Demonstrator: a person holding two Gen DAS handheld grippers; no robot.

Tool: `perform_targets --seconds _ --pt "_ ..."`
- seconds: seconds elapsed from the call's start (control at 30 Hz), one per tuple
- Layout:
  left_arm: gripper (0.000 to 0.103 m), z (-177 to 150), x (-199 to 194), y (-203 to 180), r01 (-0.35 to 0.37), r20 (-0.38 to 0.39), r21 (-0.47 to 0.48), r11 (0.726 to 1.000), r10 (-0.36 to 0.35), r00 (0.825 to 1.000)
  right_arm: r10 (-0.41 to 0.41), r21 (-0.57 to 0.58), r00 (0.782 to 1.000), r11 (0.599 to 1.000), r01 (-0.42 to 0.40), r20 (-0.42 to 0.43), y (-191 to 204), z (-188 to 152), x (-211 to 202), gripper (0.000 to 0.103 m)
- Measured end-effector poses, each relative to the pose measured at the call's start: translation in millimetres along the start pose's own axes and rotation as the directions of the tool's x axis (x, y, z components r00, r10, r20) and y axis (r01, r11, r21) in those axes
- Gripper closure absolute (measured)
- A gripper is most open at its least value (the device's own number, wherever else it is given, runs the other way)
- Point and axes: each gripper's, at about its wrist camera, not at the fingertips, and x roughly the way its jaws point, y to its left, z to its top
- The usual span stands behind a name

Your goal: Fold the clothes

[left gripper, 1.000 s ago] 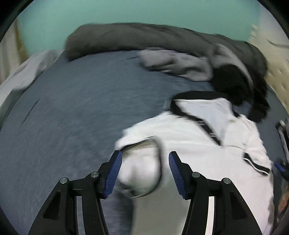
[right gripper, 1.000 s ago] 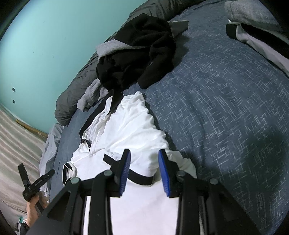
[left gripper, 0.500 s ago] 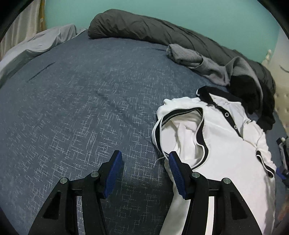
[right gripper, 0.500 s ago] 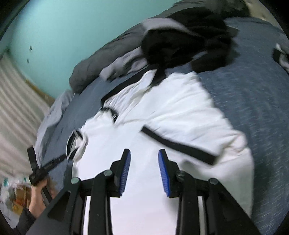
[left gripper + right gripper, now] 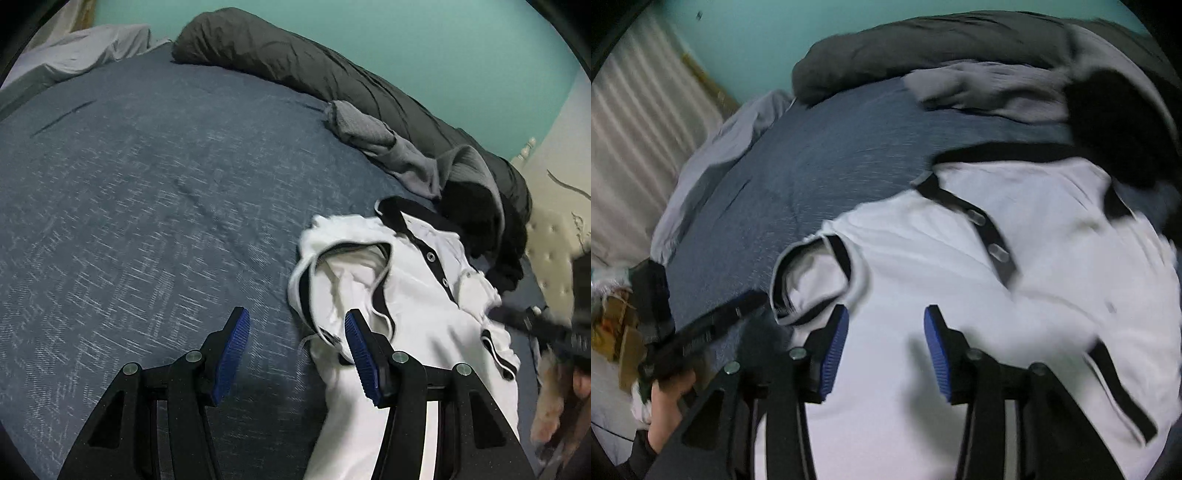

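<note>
A white polo shirt with black collar, placket and sleeve trim lies crumpled on the blue bedspread. My left gripper hovers open over the bedspread at the shirt's left sleeve. Its right pad is beside the cuff, and nothing is between the pads. In the right wrist view, my right gripper hangs above the middle of the shirt, its jaws opening and gripping nothing. The left gripper shows blurred at the left, held by a hand.
A dark grey duvet is rolled along the bed's far edge. A grey garment and a black one lie just beyond the shirt's collar. A pale sheet hangs at the far left and a cream tufted headboard stands at the right.
The sleeve that was between my left pads now lies on the bed to their right. My right gripper swung from the right sleeve to the shirt's middle, and its jaws widened.
</note>
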Motion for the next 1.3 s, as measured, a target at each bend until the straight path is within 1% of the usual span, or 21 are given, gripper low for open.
perform_targets --seconds 0.13,0.23,0.3,0.37,0.4,0.5,0.53,0.57,0.6,0.63,0.7,0.83,0.93,1.03,1.07,1.1,1.13,1.17,1.2,1.27,1.3 --pt "0.046 -0.8 3.7 -1.3 0.023 -0.015 0.008 1.0 -0.023 1.0 -0.032 -0.106 0.998 0.994 0.027 -0.05 35.1 28.3 35.3 0.053" --pt "0.056 0.7 5.6 -1.4 0.031 -0.02 0.016 0.999 -0.03 0.999 -0.063 -0.13 0.994 0.99 0.051 -0.086 44.5 40.5 60.4 0.053" --pt "0.069 0.4 8.6 -1.3 0.051 -0.035 0.016 0.999 -0.05 0.998 -0.082 -0.138 0.992 0.988 0.068 -0.094 47.0 45.2 71.7 0.053" --pt "0.077 0.4 11.3 -1.2 0.073 -0.043 0.012 0.997 -0.072 0.996 -0.084 -0.143 0.991 0.987 0.069 -0.102 48.8 48.6 80.2 0.053" --pt "0.086 0.5 12.5 -1.3 0.083 -0.045 0.009 0.996 -0.083 0.996 -0.085 -0.143 0.991 0.987 0.07 -0.099 50.7 50.0 83.5 0.053" --pt "0.099 0.8 16.3 -1.5 0.115 -0.053 0.002 0.993 -0.115 0.992 -0.123 -0.199 0.986 0.975 0.098 -0.114 60.2 50.7 93.6 0.053" --pt "0.1 0.9 16.5 -2.2 0.126 -0.053 0.002 0.992 -0.126 0.991 -0.143 -0.216 0.983 0.97 0.115 -0.116 60.8 50.5 97.0 0.057" --pt "0.101 1.3 15.1 -3.9 0.138 -0.048 0.007 0.99 -0.138 0.989 -0.161 -0.231 0.98 0.964 0.131 -0.117 61.3 50.4 100.3 0.071" --pt "0.101 2.1 13.9 -5.2 0.15 -0.044 0.009 0.989 -0.15 0.988 -0.152 -0.222 0.981 0.967 0.123 -0.119 58.9 51.0 101.8 0.079" --pt "0.101 2.8 12.2 -6.4 0.163 -0.039 0.01 0.987 -0.162 0.986 -0.142 -0.214 0.983 0.97 0.115 -0.12 56.4 51.7 103.2 0.089" --pt "0.101 4.8 7.5 -9.5 0.191 -0.022 0.013 0.981 -0.191 0.981 -0.139 -0.202 0.986 0.972 0.119 -0.088 51.5 53.0 96.7 0.1" --pt "0.101 8.1 -1.2 -21.2 0.248 0.006 0.042 0.968 -0.248 0.969 -0.164 -0.18 0.986 0.97 0.161 -0.003 36.0 55.1 72.5 0.101" --pt "0.101 5.5 3.3 -33.8 0.297 -0.026 0.072 0.952 -0.296 0.955 -0.197 -0.132 0.98 0.971 0.2 0.038 14.4 56.0 55.7 0.101" --pt "0.098 -0.9 11.7 -46.4 0.34 -0.071 0.083 0.937 -0.334 0.94 -0.197 -0.077 0.98 0.977 0.197 0.0 -6.3 52.0 60.6 0.1" --pt "0.09 -1.5 11.8 -46.0 0.335 -0.071 0.077 0.939 -0.33 0.941 -0.192 -0.056 0.981 0.98 0.192 -0.004 -11.6 50.4 60.6 0.1" --pt "0.076 -0.3 10.1 -41.7 0.334 -0.062 0.062 0.941 -0.33 0.942 -0.188 -0.035 0.982 0.982 0.187 -0.009 -17.0 48.7 60.6 0.1" --pt "0.068 1.0 8.5 -37.4 0.332 -0.052 0.047 0.942 -0.33 0.943 -0.183 -0.014 0.983 0.983 0.183 -0.014 -22.3 47.1 60.6 0.099" --pt "0.053 2.2 6.8 -33.1 0.331 -0.042 0.032 0.943 -0.329 0.943 -0.178 0.008 0.984 0.984 0.178 -0.018 -27.5 45.5 60.5 0.096" --pt "0.048 3.6 5.4 -27.4 0.32 -0.032 0.014 0.947 -0.319 0.947 -0.169 0.047 0.986 0.984 0.169 -0.007 -31.9 44.2 55.7 0.091" --pt "0.048 6.8 3.9 -10.5 0.267 -0.017 -0.034 0.963 -0.267 0.963 -0.138 0.106 0.99 0.985 0.135 0.022 -36.6 40.1 44.3 0.069" --pt "0.048 8.1 4.8 -3.5 0.254 -0.021 -0.056 0.966 -0.255 0.967 -0.116 0.126 0.992 0.986 0.11 0.04 -37.0 37.4 37.8 0.066"
